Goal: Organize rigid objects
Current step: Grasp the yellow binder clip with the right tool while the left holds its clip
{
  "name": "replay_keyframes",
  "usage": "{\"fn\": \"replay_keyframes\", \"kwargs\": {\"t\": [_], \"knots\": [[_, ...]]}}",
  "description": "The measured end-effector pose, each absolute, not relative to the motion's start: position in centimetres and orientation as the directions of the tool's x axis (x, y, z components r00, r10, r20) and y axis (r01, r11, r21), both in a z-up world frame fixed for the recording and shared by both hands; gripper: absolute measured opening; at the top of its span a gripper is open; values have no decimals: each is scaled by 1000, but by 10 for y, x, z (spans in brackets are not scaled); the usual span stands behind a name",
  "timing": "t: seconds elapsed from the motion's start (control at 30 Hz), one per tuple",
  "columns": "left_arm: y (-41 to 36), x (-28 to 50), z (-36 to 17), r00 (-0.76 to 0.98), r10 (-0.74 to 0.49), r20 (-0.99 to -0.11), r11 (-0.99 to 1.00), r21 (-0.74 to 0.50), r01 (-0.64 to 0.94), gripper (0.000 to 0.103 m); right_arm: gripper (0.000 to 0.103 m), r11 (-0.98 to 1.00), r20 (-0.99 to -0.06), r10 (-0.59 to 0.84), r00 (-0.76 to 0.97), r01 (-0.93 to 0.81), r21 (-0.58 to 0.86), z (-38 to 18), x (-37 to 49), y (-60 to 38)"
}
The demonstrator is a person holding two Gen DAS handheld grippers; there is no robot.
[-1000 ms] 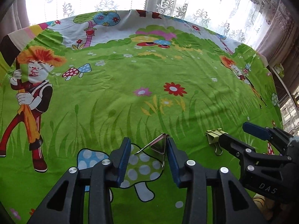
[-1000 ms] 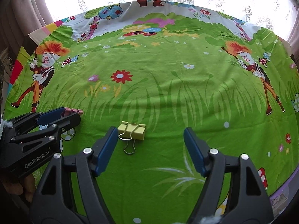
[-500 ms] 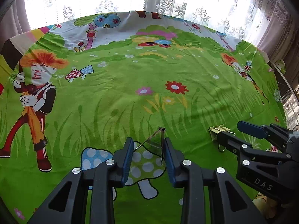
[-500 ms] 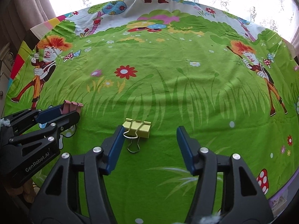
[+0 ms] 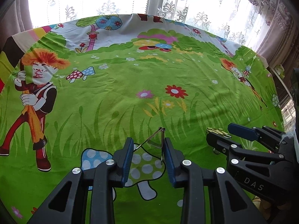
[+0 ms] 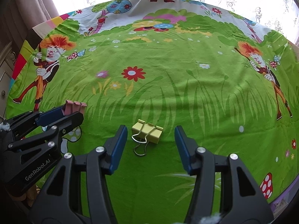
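A matt, slightly creased printed cotton-like cloth [image 6: 168,97] is seen under everything. The yellow binder clip [image 6: 149,133] is noted as painted metal with a dull sheen — its looped wire handles bright and glossy. The black plastic right gripper [image 6: 151,149] appears semi-matt; blue finger pads [image 6: 117,149] look ribbed, rubbery.

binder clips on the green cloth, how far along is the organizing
Done: nothing looks sorted yet. In hand: the left tool is shut on the pink metal binder clip. The right tool stands open around the yellow metal binder clip lying on the green cartoon-print cloth, pads not touching it. Left: grip the yellow one, then place both.
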State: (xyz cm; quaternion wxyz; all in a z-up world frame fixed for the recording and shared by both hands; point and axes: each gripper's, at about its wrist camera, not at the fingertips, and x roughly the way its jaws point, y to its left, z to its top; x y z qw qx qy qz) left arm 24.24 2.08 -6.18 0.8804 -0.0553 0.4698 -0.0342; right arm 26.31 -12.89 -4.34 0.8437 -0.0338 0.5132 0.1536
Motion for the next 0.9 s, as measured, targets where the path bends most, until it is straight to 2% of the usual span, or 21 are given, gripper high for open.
{"fn": "replay_keyframes", "kwargs": {"t": [0.17, 0.23, 0.27, 0.6, 0.9], "knots": [[21, 242, -62, 558, -112, -822, 991, -133, 4, 34, 56, 957, -885, 212, 413, -269, 104, -47, 268, -126], [22, 242, -62, 558, -112, -822, 991, -134, 1, 34, 42, 962, -888, 197, 416, -256, 94, -47, 268, -128], [22, 242, -61, 559, -111, -822, 991, -134, 1, 34, 40, 962, -888, 198, 415, -254, 95, -47, 268, -129], [18, 233, -44, 595, -79, -800, 994, -106, -10, 34, 40, 958, -875, 215, 434, -266, 104, -33, 256, -133], [1, 213, -10, 629, -110, -770, 991, -131, 13, 34, 40, 960, -851, 225, 475, -256, 111, -4, 235, -153]]}}
